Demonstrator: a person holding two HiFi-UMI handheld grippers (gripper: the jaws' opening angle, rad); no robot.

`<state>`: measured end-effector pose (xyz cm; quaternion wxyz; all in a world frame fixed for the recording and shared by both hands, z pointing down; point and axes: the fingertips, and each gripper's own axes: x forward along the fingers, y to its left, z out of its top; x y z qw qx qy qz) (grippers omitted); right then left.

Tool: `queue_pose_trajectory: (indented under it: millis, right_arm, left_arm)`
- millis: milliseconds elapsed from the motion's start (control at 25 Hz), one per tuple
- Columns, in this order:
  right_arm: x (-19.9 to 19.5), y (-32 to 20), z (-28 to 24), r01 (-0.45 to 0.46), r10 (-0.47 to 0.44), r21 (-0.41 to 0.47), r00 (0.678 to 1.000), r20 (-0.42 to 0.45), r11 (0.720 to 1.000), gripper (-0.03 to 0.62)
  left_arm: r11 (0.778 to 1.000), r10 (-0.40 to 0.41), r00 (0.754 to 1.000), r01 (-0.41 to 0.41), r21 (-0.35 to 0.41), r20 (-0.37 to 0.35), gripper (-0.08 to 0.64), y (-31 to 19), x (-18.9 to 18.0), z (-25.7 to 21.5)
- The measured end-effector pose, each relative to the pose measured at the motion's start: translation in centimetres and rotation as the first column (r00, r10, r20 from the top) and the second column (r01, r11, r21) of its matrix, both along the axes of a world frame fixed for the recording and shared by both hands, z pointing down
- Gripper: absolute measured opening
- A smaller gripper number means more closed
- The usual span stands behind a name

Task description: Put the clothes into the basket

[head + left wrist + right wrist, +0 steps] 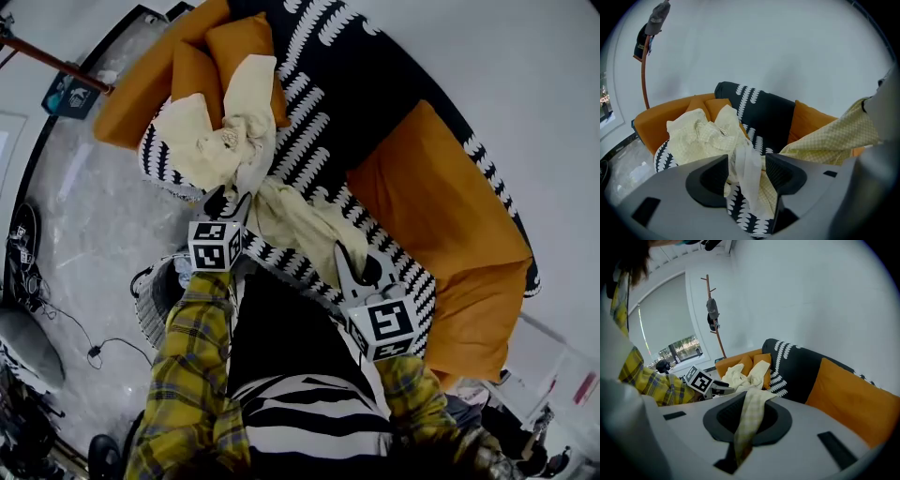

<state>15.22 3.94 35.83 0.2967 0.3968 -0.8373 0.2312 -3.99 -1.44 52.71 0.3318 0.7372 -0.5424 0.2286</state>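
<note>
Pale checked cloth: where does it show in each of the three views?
Head view: cloth heaped upper centre on the sofa, trailing down to the right gripper.
Left gripper view: cloth centre, a strip between open tongs.
Right gripper view: cloth lower centre, pinched in shut tongs.
Shared landmark: black-and-white throw.

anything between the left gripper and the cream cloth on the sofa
Nothing visible: a fold of the cream cloth hangs right between the open jaws of the left gripper, not yet clamped. The right gripper is shut on another stretch of it.
</note>
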Motion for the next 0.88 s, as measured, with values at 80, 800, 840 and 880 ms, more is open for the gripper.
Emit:
queue_pose_trajectory:
  millis: [80,800,840,880]
  right_arm:
    - [-0.9,-0.8,1.1,0.026,-0.026,-0.004,1.000,0.000,1.000,0.043]
    - [-7.4,-3.5,13.1,0.197,-0.197,-0.117,0.980,0.016,0.973,0.043]
    - [-7.4,-3.2,13.1,0.198,-0.198,-0.120,0.980,0.013,0.973,0.043]
    - [-7.3,-3.0,13.2,0.199,-0.199,-0.124,0.980,0.010,0.972,0.043]
  left_arm:
    - [1.000,-0.003,1.000,0.003,-0.013,0.018,0.245,-0.2,-0.4,0.8]
    - [0.995,-0.051,0.989,0.061,-0.074,0.136,0.308,-2.6,-1.8,10.8]
    - [0.994,-0.060,0.991,0.070,-0.081,0.122,0.308,-2.7,-1.6,11.3]
    - [0.993,-0.067,0.991,0.077,-0.086,0.113,0.308,-2.9,-1.4,11.6]
